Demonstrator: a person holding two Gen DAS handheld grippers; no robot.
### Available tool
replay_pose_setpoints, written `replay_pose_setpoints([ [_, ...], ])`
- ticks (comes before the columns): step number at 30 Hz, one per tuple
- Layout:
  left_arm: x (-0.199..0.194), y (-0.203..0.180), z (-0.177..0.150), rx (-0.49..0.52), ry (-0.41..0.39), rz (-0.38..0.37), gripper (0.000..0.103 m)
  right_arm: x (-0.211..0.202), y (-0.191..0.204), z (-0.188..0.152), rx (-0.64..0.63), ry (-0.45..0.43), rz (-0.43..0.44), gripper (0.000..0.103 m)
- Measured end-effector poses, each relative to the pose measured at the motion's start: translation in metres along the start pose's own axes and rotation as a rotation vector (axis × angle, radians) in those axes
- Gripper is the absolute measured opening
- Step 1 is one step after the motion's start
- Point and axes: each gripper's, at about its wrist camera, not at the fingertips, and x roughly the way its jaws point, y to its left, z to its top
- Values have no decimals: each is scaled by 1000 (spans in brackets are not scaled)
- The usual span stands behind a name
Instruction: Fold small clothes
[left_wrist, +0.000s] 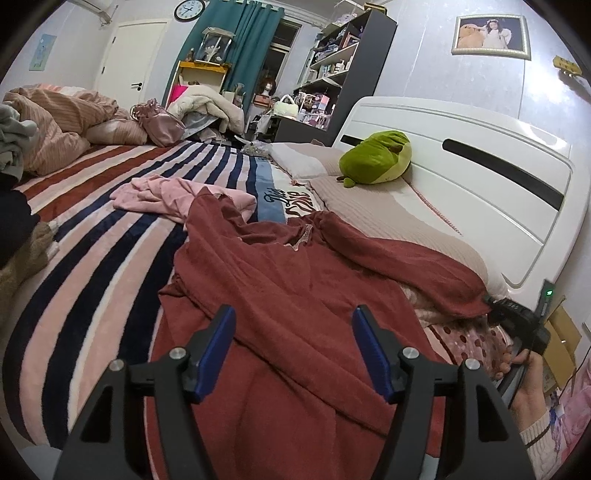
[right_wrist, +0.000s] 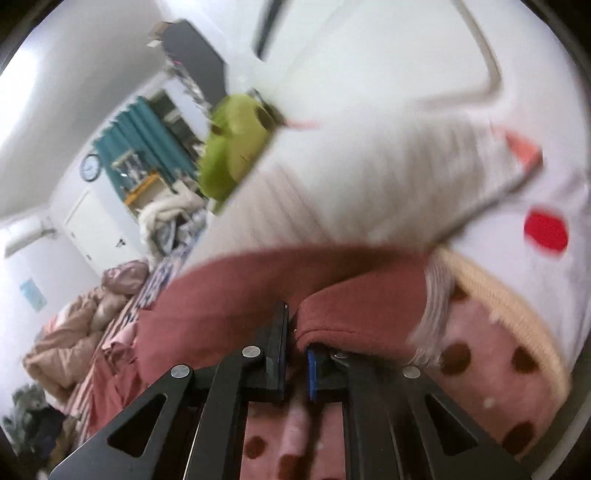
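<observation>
A dark red long-sleeved garment (left_wrist: 280, 295) lies spread and rumpled on the striped bed. My left gripper (left_wrist: 293, 321) is open and empty, hovering just above the garment's lower part. My right gripper (right_wrist: 297, 332) is shut on the cuff of the garment's right sleeve (right_wrist: 332, 295); it shows in the left wrist view (left_wrist: 495, 302) at the sleeve's end near the headboard. A pink garment (left_wrist: 177, 195) lies crumpled beyond the red one. The right wrist view is blurred.
A green plush toy (left_wrist: 376, 157) sits on pillows (left_wrist: 369, 199) by the white headboard (left_wrist: 480, 166). A bunched pink duvet (left_wrist: 59, 122) and a pink bag (left_wrist: 159, 122) lie at the far left. Dark clothes (left_wrist: 14, 221) pile at the left edge. A polka-dot sheet (right_wrist: 480, 369) lies under the right gripper.
</observation>
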Motion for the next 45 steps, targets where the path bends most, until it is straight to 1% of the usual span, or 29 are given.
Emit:
replay_pose_setpoints([
  [5,-11,0,2,-3,-31,-24,62,-43,48,24,-168,-138,91,3],
  [6,-13,-1,2,-3,-38,-27,62,-56,63,30,-218,-174,124,3],
  [8,-22,0,2,-1,-56,-31,62,-73,89,38,-301,-219,177,3],
  [9,-25,0,3,-2,-63,-34,62,-81,101,39,-336,-234,202,3],
  [10,-30,0,2,-4,-73,-37,62,-91,119,42,-385,-245,246,3],
  [12,-39,3,1,-8,-90,-39,62,-99,143,42,-440,-250,297,3],
  [15,-52,9,-1,-14,-109,-33,63,-116,190,28,-569,-253,388,3],
  [16,-56,11,-2,-15,-115,-30,63,-116,201,24,-596,-249,409,3],
  [17,-61,14,-3,-18,-120,-26,64,-120,219,14,-643,-233,456,3],
  [18,-66,17,-3,-22,-125,-23,64,-119,229,8,-664,-218,481,3],
  [20,-76,26,-6,-35,-138,-17,65,-119,256,-16,-724,-147,565,3],
  [21,-79,28,-7,-40,-142,-14,65,-117,262,-26,-740,-118,590,3],
  [23,-88,38,-11,-54,-149,2,65,-111,281,-63,-795,-7,654,2],
  [25,-93,46,-13,-68,-151,14,66,-102,296,-97,-835,86,681,2],
  [27,-97,54,-16,-82,-150,17,66,-84,305,-142,-857,232,721,1],
  [29,-98,58,-17,-76,-140,8,69,-69,310,-174,-869,340,732,1],
  [31,-95,58,-19,-50,-120,-8,70,-63,303,-194,-881,400,717,2],
  [33,-87,58,-21,-27,-97,-24,70,-61,294,-198,-865,427,697,2],
  [35,-71,55,-22,-11,-50,-57,70,-61,282,-188,-824,416,665,2],
  [37,-54,48,-24,7,-12,-95,70,-64,269,-170,-784,392,623,8],
  [38,-43,43,-25,19,10,-111,70,-65,259,-158,-763,371,582,19],
  [39,-30,36,-25,30,34,-122,70,-65,255,-149,-756,362,560,33],
  [40,-18,32,-26,35,56,-127,70,-66,245,-140,-747,345,525,40],
  [41,-6,26,-27,42,83,-136,70,-66,239,-133,-741,337,511,48],
  [43,20,16,-30,53,137,-155,70,-67,227,-124,-715,326,484,56],
  [45,44,7,-34,67,190,-142,70,-65,213,-117,-675,328,457,79],
])
